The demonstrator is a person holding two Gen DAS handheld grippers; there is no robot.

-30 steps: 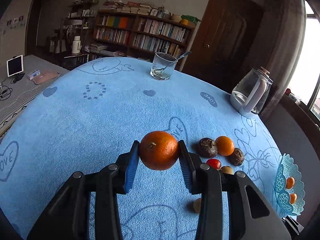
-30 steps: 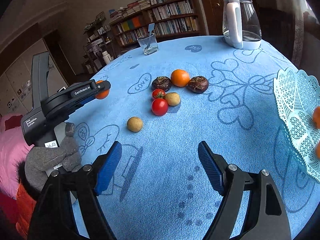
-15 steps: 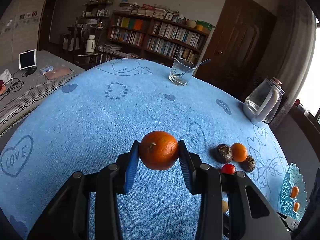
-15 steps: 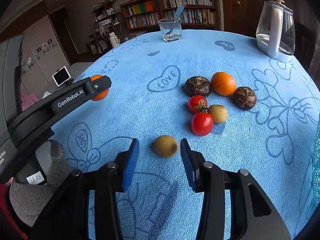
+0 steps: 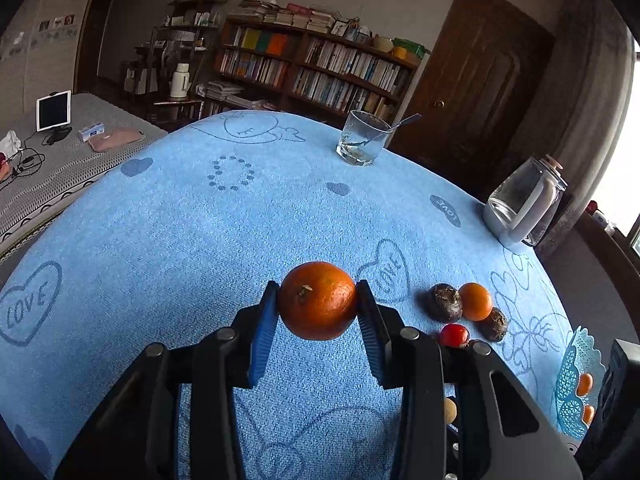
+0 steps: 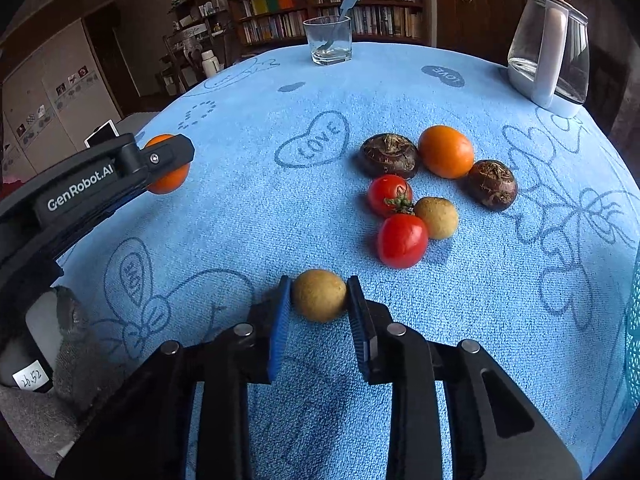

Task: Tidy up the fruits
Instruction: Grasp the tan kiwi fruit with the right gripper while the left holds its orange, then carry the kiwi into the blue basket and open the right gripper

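My left gripper (image 5: 317, 304) is shut on an orange mandarin (image 5: 318, 300), held above the blue tablecloth; in the right wrist view the same mandarin (image 6: 170, 182) shows at the left behind the left gripper's arm. My right gripper (image 6: 319, 296) is shut on a small tan round fruit (image 6: 319, 295) that rests on the cloth. Beyond it lies a cluster: two red tomatoes (image 6: 402, 240), another tan fruit (image 6: 437, 217), an orange (image 6: 446, 151) and two dark brown fruits (image 6: 389, 155). A turquoise lattice basket (image 5: 574, 388) at the right edge holds small orange fruits.
A drinking glass with a spoon (image 6: 328, 40) stands at the table's far edge. A glass kettle (image 6: 554, 52) sits at the far right. A gloved hand (image 6: 68, 344) holds the left gripper at the left. Bookshelves and a door stand behind the table.
My right gripper moved left and down to the lone tan fruit and its jaws closed from wide open onto it. The left gripper kept hold of the mandarin with little movement.
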